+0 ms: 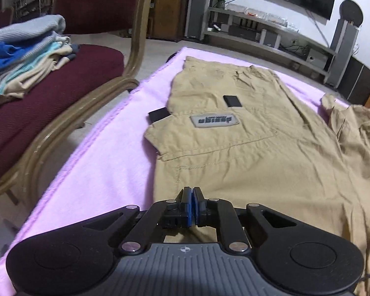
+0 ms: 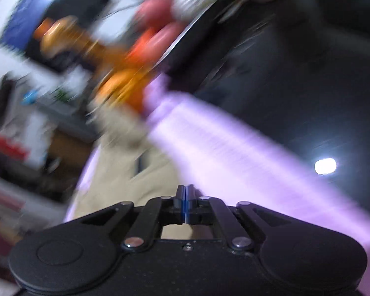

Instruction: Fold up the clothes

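Seen from the left wrist: khaki trousers (image 1: 246,133) spread across a pink cloth (image 1: 106,162) covering the bench, mostly flat, with a cargo pocket facing up and a second khaki part bunched at the right edge. Left gripper (image 1: 192,192) low over the near end of the trousers, fingers (image 1: 186,197) pressed together; whether a thin bit of fabric sits between them cannot be told. To the left, a maroon chair (image 1: 49,91) carrying a stack of folded clothes (image 1: 24,59) in grey, blue, teal and beige. Judged by this: several garments already lying folded on the chair, the trousers lying open and flat, fitting either a garment just laid out for folding or one partway through its folds. Right wrist view heavily blurred: right gripper (image 2: 185,192) with fingers together, a strip of khaki and pink cloth beyond, nothing visibly held. A grey sewn label (image 1: 214,120) on the pocket bearing dark letters, upside down from this angle and too blurred to read; two black rectangular patches (image 1: 232,101) nearby without visible writing.
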`<state>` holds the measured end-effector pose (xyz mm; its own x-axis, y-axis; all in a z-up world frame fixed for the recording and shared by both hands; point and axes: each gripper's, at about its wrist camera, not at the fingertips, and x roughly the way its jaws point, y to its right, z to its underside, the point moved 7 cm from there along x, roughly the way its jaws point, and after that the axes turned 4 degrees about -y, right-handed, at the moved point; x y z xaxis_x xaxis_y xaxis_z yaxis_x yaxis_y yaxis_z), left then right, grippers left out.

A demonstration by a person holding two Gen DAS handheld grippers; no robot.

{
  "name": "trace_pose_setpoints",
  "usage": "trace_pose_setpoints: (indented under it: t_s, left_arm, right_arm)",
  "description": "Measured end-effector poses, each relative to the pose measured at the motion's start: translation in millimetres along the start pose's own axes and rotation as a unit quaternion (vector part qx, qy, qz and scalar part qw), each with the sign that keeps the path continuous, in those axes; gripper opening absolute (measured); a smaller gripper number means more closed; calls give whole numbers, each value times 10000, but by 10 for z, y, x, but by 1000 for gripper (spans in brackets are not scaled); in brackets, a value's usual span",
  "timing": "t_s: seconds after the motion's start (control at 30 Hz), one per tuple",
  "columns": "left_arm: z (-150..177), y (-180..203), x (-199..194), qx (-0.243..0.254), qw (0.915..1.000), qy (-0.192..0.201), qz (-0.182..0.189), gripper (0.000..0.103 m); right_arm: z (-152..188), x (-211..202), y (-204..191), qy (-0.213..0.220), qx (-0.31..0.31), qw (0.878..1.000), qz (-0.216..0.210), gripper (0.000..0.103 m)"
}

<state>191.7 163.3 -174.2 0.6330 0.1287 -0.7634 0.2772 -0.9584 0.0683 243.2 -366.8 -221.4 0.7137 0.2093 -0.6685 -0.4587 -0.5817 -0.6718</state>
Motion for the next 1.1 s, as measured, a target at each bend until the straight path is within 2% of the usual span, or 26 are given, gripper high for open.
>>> trace_pose_setpoints:
  t_s: [0.1, 0.2, 0.27, 0.37, 0.4, 0.5, 0.6, 0.7, 0.77, 0.83, 0.9, 0.97, 1.1]
  left_arm:
    - [110, 25, -168, 95, 9999, -1, 53, 13]
    - [228, 34, -439, 171, 9997, -16, 164, 19]
    - [223, 73, -610, 29, 9996, -64, 272, 20]
    - [100, 289, -831, 2, 9980, -24, 629, 24]
    - [59, 395, -894, 89, 9972, 6, 742, 27]
    - [-30, 776, -1034, 533, 9928, 85, 1069, 28]
    - [-135, 1117, -1189, 824, 9849, 314, 1487, 29]
    - [-258, 1422, -1238, 1068, 9759, 608, 1805, 33]
    - [-258, 1652, -1075, 1243, 9717, 515, 1939, 34]
    - [-258, 1880, -911, 1416, 9671, 422, 2072, 31]
    - [-117, 2126, -605, 1654, 9624, 97, 2152, 17]
    - [64, 2333, -304, 1896, 9564, -242, 2206, 16]
    - [360, 2455, 45, 2251, 9475, -587, 2193, 16]
  right_arm:
    - [-12, -321, -18, -47, 150, 9989, -443, 17]
    - [152, -615, -230, -183, -113, 9945, -1025, 20]
    - [173, -696, -260, -229, -197, 9936, -1093, 22]
    - [204, -817, -306, -297, -322, 9919, -1194, 23]
    - [215, -858, -320, -320, -364, 9913, -1227, 23]
    - [187, -925, -403, -435, -400, 9894, -1324, 25]
    - [40, -1064, -695, -495, -643, 9858, -1468, 25]
    - [-192, -1222, -1167, -249, -1396, 9783, -1508, 25]
    - [-336, -1193, -1402, -110, -1906, 9722, -1357, 29]
    - [-459, -1015, -1526, -70, -2415, 9650, -1020, 35]
    - [-567, -711, -1522, -159, -2780, 9585, -609, 37]
    - [-658, -357, -1451, -343, -2973, 9538, -278, 37]
    - [-746, 225, -1339, -623, -2950, 9534, -117, 39]
